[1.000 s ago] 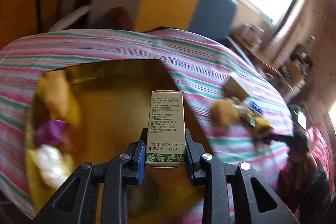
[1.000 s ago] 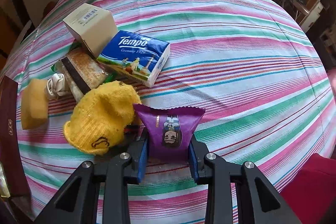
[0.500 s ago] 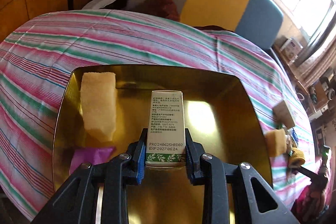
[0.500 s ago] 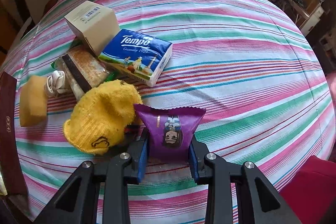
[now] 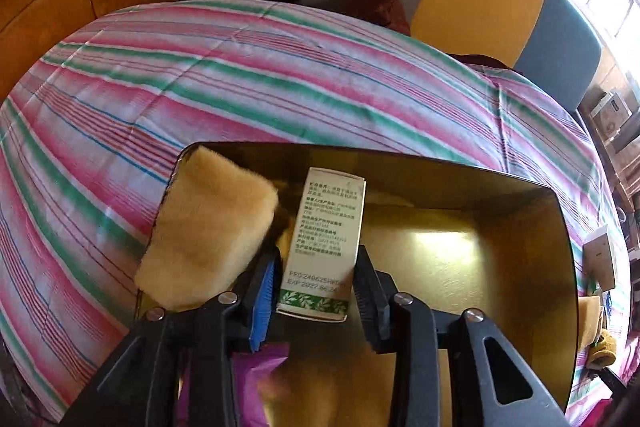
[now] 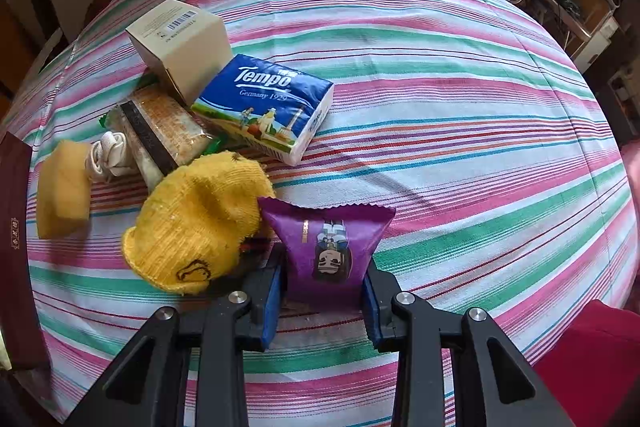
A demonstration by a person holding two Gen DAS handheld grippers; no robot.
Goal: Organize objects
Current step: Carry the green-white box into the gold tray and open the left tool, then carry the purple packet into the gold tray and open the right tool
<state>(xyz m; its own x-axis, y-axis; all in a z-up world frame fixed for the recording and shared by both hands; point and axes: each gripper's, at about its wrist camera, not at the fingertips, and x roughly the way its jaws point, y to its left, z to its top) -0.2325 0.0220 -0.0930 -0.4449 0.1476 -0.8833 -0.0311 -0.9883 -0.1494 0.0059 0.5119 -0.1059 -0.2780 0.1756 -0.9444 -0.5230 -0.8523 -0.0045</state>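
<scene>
My left gripper (image 5: pixel 314 277) has its jaws spread around a small white carton with green print (image 5: pixel 326 239), which stands tilted inside the gold tray (image 5: pixel 532 267); a gap shows at the left pad. A yellow sponge (image 5: pixel 208 231) and a purple packet (image 5: pixel 252 383) also lie in the tray. My right gripper (image 6: pixel 324 285) is shut on a purple snack packet (image 6: pixel 328 247) just above the striped tablecloth.
Beside the right gripper lie a yellow knit cap (image 6: pixel 196 223), a Tempo tissue pack (image 6: pixel 264 107), a beige box (image 6: pixel 180 43), a wrapped cracker pack (image 6: pixel 160 131), a white cord (image 6: pixel 108 155) and a yellow sponge (image 6: pixel 62 187). A dark red box edge (image 6: pixel 14 227) stands at the left.
My left gripper has lowered into the tray and its jaws have widened, leaving the carton tilted between them. My right gripper with the purple packet has hardly moved.
</scene>
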